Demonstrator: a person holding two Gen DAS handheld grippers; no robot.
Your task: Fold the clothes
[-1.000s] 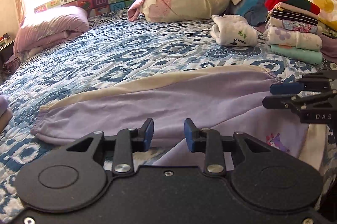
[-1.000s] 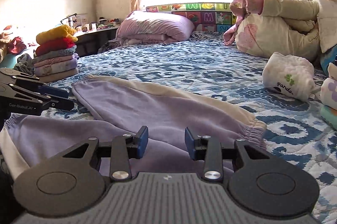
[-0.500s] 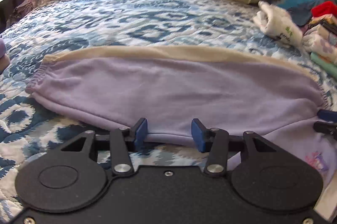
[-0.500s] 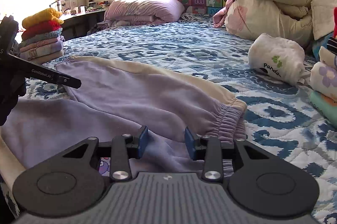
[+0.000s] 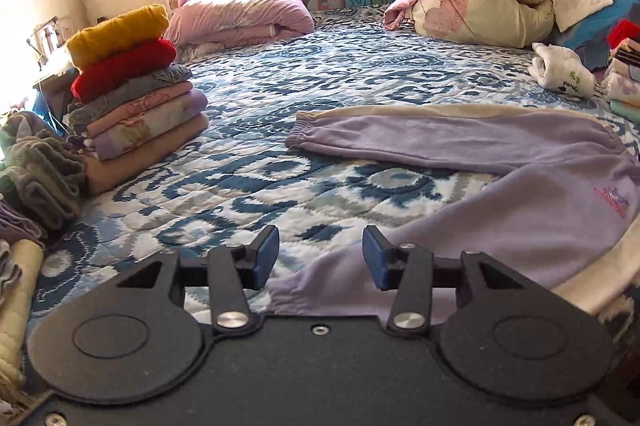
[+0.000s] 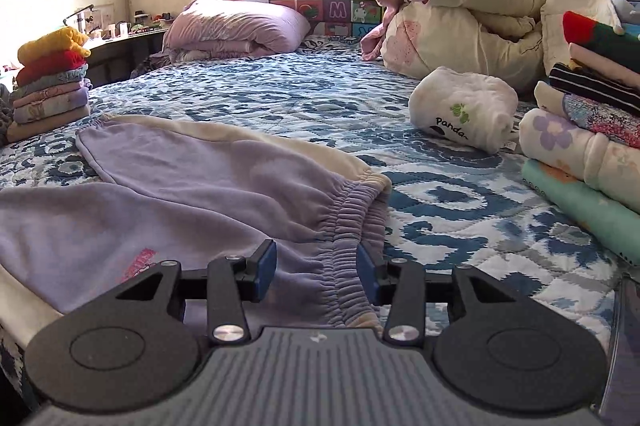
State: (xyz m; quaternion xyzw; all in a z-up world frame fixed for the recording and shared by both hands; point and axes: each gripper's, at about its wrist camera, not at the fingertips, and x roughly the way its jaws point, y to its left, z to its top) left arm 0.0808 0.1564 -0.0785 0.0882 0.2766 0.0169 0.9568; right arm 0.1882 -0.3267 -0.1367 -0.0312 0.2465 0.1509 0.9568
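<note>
Lilac sweatpants with cream side stripes [image 5: 500, 181] lie spread on the blue patterned bedspread [image 5: 320, 89]. In the left wrist view one leg stretches across the middle and the other leg's cuff lies just under my left gripper [image 5: 320, 256], which is open and empty above that cuff. In the right wrist view the pants [image 6: 200, 193] show their gathered waistband right in front of my right gripper [image 6: 316, 268], which is open with the waistband between its blue pads [image 6: 266, 268].
A stack of folded clothes [image 5: 136, 85] stands at the left edge of the bed, another stack [image 6: 592, 129] at the right. A white rolled panda garment [image 6: 464, 107], pillows [image 6: 240, 25] and bundled bedding [image 6: 460, 33] lie further back.
My left gripper has swung left and back from the upper leg to the lower leg's cuff. My right gripper has moved closer to the waistband. Both stay open.
</note>
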